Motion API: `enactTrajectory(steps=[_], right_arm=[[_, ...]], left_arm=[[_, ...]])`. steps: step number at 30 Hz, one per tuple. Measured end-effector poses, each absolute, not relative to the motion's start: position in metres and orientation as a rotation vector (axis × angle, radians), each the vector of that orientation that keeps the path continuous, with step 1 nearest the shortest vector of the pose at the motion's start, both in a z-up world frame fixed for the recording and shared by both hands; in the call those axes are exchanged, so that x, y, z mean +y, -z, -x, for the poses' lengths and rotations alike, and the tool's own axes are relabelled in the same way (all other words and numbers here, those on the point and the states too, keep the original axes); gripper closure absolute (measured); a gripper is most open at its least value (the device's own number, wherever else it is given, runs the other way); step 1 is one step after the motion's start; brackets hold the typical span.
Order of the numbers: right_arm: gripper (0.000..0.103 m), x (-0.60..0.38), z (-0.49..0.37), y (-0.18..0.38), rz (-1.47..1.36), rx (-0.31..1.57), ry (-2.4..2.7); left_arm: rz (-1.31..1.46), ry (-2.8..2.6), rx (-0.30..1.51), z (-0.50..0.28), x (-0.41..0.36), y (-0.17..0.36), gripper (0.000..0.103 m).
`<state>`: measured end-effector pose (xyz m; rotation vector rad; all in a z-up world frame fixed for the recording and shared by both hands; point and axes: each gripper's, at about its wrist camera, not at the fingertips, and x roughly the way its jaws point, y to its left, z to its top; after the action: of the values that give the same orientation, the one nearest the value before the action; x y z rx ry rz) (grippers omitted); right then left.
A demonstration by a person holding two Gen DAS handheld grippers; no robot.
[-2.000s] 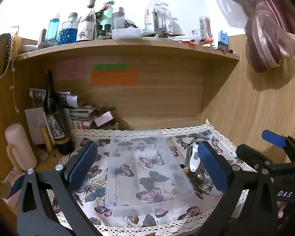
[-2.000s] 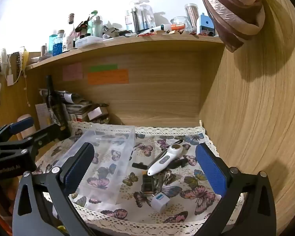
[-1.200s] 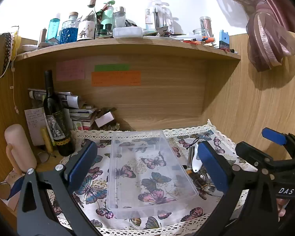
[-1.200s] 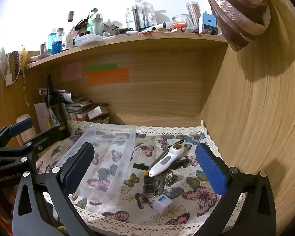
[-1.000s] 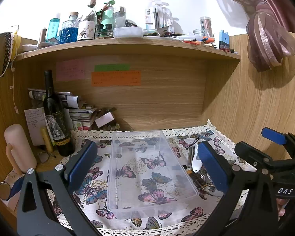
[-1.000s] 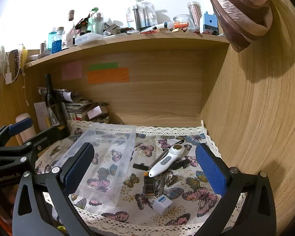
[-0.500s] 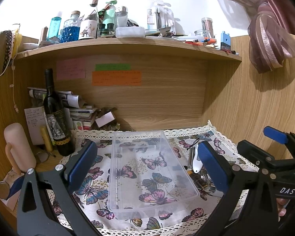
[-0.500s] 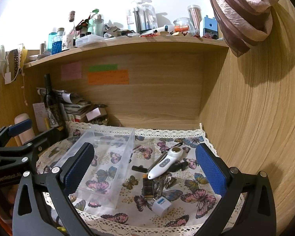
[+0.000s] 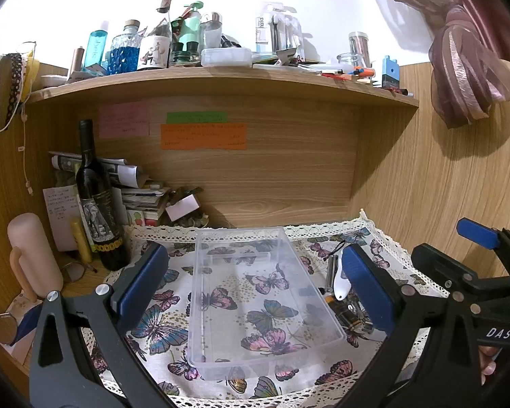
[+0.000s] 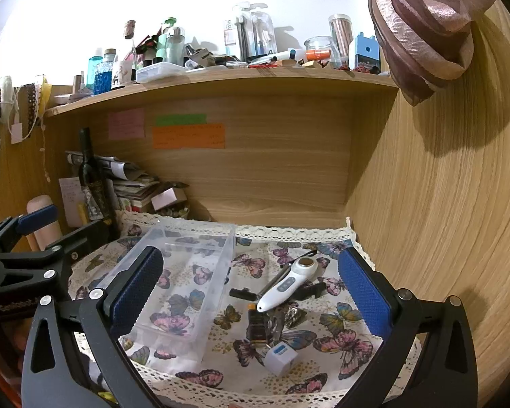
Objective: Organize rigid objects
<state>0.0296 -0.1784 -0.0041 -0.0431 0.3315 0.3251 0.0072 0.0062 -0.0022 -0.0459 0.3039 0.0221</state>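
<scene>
An empty clear plastic tray (image 9: 241,231) lies on a butterfly-print cloth (image 9: 159,329), and my open left gripper (image 9: 255,287) hovers just before it. The tray (image 10: 173,234) shows at the left in the right wrist view. To its right lie loose items: a white handheld device (image 10: 289,284), a small dark bottle (image 10: 256,323), a white cube with a blue label (image 10: 281,357), a black clip-like piece (image 10: 243,294) and a crumpled silver piece (image 10: 289,314). My right gripper (image 10: 251,289) stands open above them, holding nothing.
A wine bottle (image 9: 97,210), a pink cylinder (image 9: 34,255), glasses (image 9: 73,268) and stacked papers (image 9: 136,197) crowd the back left corner. A cluttered shelf (image 9: 221,78) overhangs the desk. A wooden wall (image 10: 442,204) closes the right side, with a knotted curtain (image 9: 465,78) above.
Both views have drifted only slightly. Both grippers stay open, and nothing on the cloth has moved.
</scene>
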Motion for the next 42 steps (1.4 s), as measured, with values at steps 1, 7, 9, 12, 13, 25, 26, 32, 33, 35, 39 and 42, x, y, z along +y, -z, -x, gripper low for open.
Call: enactTrajectory(steps=[1,7,9,12,13,25,26,32,33,35,39,42], right_arm=[[0.0,-0.178,-0.03,0.004,0.043,0.332,-0.323],[0.0,-0.178,-0.03,0.003,0.045,0.331,-0.318],[0.0,-0.178,-0.029,0.003,0.047,0.328,-0.32],[0.0,-0.179,-0.029,0.003,0.048,0.325,-0.319],[0.0,-0.179,-0.029,0.003,0.047,0.324,-0.32],[0.0,-0.18,-0.03,0.004,0.045,0.327,-0.318],[0.0,-0.181,-0.031,0.004,0.045,0.329,-0.319],[0.0,-0.179,-0.04,0.007,0.051,0.359,-0.335],[0.0,-0.178,-0.043,0.007,0.051,0.365,-0.337],[0.0,-0.177,-0.047,0.008,0.051,0.373,-0.337],[0.0,-0.174,-0.059,0.012,0.059,0.398,-0.329],[0.01,-0.17,-0.07,0.014,0.063,0.427,-0.341]], left_arm=[[0.047,-0.023,0.304,-0.007,0.006,0.002,0.0],[0.046,-0.028,0.302,-0.007,0.006,0.002,0.0],[0.046,-0.029,0.299,-0.006,0.007,0.001,0.0],[0.049,-0.028,0.297,-0.006,0.007,0.0,0.0],[0.048,-0.028,0.297,-0.006,0.007,0.0,0.0],[0.039,-0.022,0.298,-0.009,0.006,0.0,0.0],[0.04,-0.019,0.301,-0.01,0.006,0.0,0.0],[0.047,0.006,0.318,-0.017,0.007,0.006,0.0],[0.051,0.007,0.321,-0.019,0.008,0.007,0.0],[0.062,0.018,0.33,-0.022,0.011,0.009,0.0],[0.092,0.006,0.355,-0.033,0.022,0.014,0.006],[0.079,-0.02,0.388,-0.046,0.028,0.019,0.016]])
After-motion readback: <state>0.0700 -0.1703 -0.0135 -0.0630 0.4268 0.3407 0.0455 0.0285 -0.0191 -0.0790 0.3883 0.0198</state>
